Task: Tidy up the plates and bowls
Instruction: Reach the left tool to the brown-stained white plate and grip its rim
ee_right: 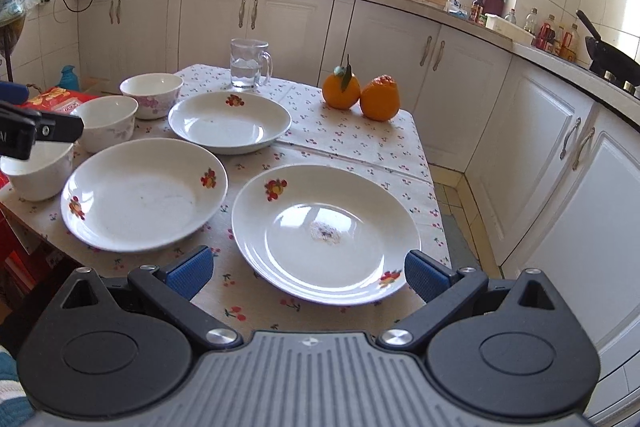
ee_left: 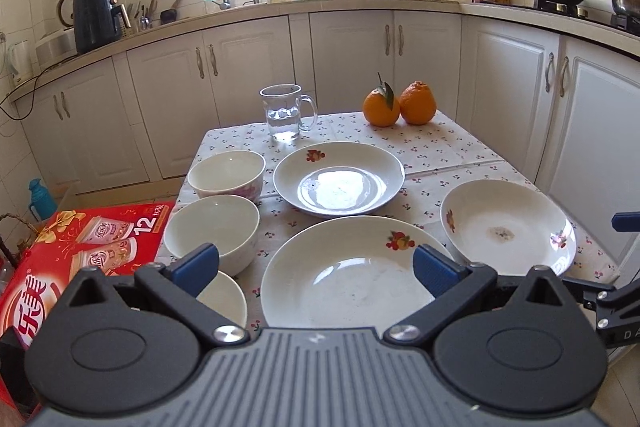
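Note:
Three white plates with fruit prints lie on the table: a near one (ee_left: 352, 275) (ee_right: 140, 195), a far one (ee_left: 340, 179) (ee_right: 230, 121), and a right one (ee_left: 508, 227) (ee_right: 324, 231) with a stain in its middle. Three white bowls stand in a row at the left: far (ee_left: 226, 173) (ee_right: 152, 93), middle (ee_left: 212, 227) (ee_right: 106, 121), near (ee_left: 224, 295) (ee_right: 38, 167). My left gripper (ee_left: 316, 267) is open and empty above the near plate's front edge. My right gripper (ee_right: 306, 273) is open and empty at the right plate's near rim.
A glass mug of water (ee_left: 286, 113) (ee_right: 248, 65) and two oranges (ee_left: 398, 105) (ee_right: 360, 95) stand at the table's far side. A red carton (ee_left: 76, 259) sits left of the table. White cabinets and a cluttered counter surround the table (ee_left: 452, 155).

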`<control>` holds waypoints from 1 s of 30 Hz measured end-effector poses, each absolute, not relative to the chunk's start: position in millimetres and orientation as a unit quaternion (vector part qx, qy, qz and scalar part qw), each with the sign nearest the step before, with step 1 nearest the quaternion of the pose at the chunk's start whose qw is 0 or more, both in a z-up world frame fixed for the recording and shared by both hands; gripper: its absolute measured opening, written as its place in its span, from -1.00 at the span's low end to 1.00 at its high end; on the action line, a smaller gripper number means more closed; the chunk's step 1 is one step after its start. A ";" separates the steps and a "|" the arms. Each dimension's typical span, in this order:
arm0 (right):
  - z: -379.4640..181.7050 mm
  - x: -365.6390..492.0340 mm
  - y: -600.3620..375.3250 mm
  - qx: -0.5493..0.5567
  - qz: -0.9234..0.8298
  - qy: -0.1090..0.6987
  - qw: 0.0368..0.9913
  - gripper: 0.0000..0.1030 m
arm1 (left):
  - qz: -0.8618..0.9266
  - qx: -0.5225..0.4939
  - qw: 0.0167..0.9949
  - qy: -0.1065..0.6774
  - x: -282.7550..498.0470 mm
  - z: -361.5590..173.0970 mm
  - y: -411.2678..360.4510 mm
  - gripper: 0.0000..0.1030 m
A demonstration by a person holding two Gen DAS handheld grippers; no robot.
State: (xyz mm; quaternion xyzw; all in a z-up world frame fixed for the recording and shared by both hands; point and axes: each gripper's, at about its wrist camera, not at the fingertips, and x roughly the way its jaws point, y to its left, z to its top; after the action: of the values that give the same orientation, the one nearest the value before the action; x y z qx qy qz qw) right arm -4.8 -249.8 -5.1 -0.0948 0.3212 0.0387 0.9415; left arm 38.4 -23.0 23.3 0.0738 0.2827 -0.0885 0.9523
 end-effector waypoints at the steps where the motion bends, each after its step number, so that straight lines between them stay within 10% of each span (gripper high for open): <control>1: -10.7 -4.3 -255.4 -0.092 0.040 0.327 0.939 1.00 | -0.092 0.077 0.950 0.287 41.3 21.9 -25.1 0.99; 30: -83.0 34.2 -315.7 -0.028 0.104 0.379 0.919 1.00 | -0.272 0.174 0.865 0.383 143.0 -9.0 -134.6 0.99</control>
State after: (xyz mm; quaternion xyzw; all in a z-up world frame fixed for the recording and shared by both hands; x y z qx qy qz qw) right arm 34.2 -315.7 -83.0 -0.0282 0.3789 0.1036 0.9192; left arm 143.0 -134.6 -9.0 0.1737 0.3830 -0.2722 0.8655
